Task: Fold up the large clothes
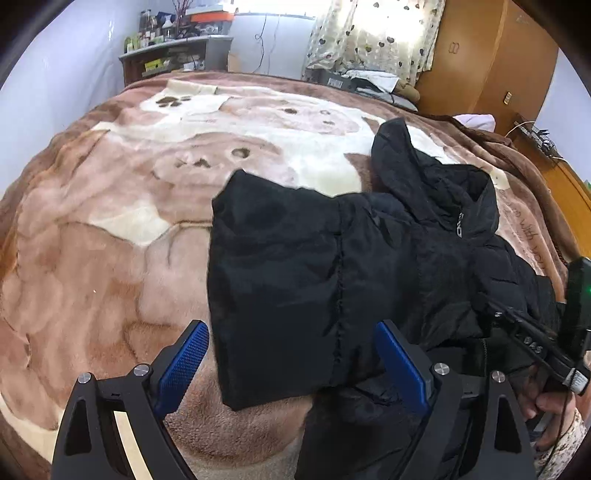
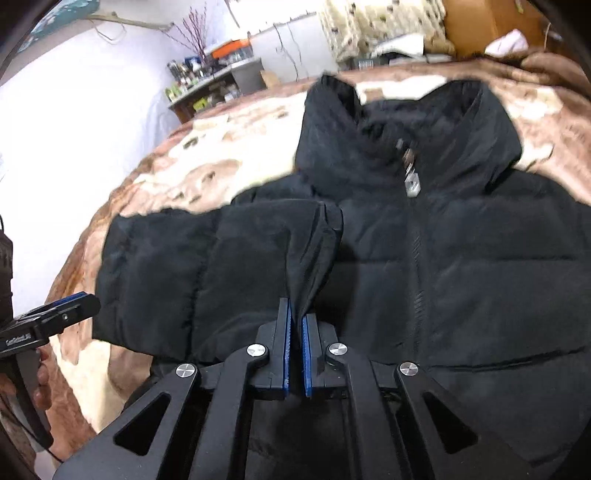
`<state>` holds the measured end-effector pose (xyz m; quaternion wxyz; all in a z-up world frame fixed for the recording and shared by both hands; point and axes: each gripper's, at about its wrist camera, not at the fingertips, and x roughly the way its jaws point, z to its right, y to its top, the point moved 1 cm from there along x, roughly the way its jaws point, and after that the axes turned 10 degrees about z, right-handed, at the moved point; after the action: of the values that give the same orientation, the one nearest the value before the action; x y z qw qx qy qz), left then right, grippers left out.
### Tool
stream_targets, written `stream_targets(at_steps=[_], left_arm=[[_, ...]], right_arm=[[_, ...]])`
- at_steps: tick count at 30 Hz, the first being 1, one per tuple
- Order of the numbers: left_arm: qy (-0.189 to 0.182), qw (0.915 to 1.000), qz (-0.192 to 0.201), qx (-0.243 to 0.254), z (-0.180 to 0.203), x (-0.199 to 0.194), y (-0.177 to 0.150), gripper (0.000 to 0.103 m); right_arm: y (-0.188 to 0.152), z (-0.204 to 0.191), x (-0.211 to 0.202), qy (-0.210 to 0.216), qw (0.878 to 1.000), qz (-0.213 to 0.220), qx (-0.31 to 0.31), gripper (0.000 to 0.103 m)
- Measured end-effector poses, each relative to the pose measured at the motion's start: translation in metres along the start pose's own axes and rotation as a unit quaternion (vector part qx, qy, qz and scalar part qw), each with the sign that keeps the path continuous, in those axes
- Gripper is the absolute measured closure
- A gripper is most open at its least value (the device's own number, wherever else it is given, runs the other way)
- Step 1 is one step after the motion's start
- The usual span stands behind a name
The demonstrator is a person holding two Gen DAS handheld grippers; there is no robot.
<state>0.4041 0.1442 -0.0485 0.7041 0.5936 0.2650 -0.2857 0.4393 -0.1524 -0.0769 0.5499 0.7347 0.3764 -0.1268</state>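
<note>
A brown blanket (image 1: 110, 240) covers a bed, with a black jacket (image 2: 461, 277) lying zipped at 3 o'clock on it. The left gripper (image 1: 291, 354) hangs wide open over a sleeve (image 1: 277, 277) folded across toward 9 o'clock. The right gripper (image 2: 296, 321) pinches a fold of jacket fabric.

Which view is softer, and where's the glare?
Right wrist view: motion blur on the jacket hood and zipper pull, wall blown out white. Left wrist view: sharper, glare at the curtain; black jacket detail crushed in both; fisheye bends the blanket.
</note>
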Motion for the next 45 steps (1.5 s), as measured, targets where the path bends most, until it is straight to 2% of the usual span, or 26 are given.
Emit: stream_targets(at_steps=[5,10,17,24,26,29,32,35,37,38,40,41,42,44,45], left_arm=[[-0.004,0.9998,0.016,0.012,0.016,-0.008,0.011,0.012],[0.009,0.9987,0.028,0.043,0.042,-0.004,0.019,0.012],[-0.004,0.9973,0.031,0.066,0.078,0.017,0.021,0.012],[0.020,0.9964,-0.003,0.082,0.096,0.060,0.017,0.012],[0.038,0.9966,-0.027,0.068,0.091,0.077,0.013,0.012],[0.039,0.9973,-0.047,0.039,0.081,0.091,0.008,0.013],[0.051,0.9965,-0.047,0.048,0.080,0.097,0.004,0.013],[0.047,0.9961,-0.054,0.051,0.080,0.102,0.001,0.012],[0.047,0.9966,-0.058,0.035,0.077,0.102,0.003,0.012],[0.046,0.9968,-0.053,0.038,0.079,0.099,0.005,0.012],[0.054,0.9963,-0.023,0.063,0.085,0.089,0.008,0.012],[0.060,0.9957,-0.008,0.070,0.087,0.084,0.009,0.012],[0.063,0.9954,0.003,0.073,0.088,0.080,0.011,0.012],[0.059,0.9960,0.002,0.068,0.090,0.081,0.012,0.012],[0.059,0.9960,-0.011,0.067,0.090,0.086,0.012,0.012]], right_arm=[[0.020,0.020,-0.048,-0.014,0.998,0.054,0.011,0.099],[0.027,0.053,-0.071,-0.060,0.996,0.071,0.018,0.099],[0.025,0.102,-0.092,-0.105,0.990,0.080,0.052,0.099],[0.012,0.138,-0.083,-0.138,0.987,0.053,0.062,0.099],[0.007,0.145,-0.079,-0.142,0.986,0.045,0.069,0.098],[-0.002,0.150,-0.071,-0.161,0.985,0.032,0.055,0.098],[-0.005,0.151,-0.062,-0.181,0.983,0.020,0.037,0.095],[-0.008,0.155,-0.056,-0.204,0.979,0.007,0.026,0.085],[-0.007,0.156,-0.060,-0.215,0.976,0.010,0.026,0.083],[-0.004,0.152,-0.068,-0.236,0.971,0.027,0.020,0.083],[0.002,0.144,-0.080,-0.251,0.966,0.059,0.007,0.082],[0.007,0.135,-0.089,-0.249,0.964,0.088,-0.003,0.081],[0.010,0.126,-0.091,-0.233,0.967,0.101,-0.015,0.075],[0.014,0.108,-0.083,-0.187,0.976,0.097,-0.045,0.064],[0.014,0.101,-0.076,-0.165,0.981,0.086,-0.055,0.063]])
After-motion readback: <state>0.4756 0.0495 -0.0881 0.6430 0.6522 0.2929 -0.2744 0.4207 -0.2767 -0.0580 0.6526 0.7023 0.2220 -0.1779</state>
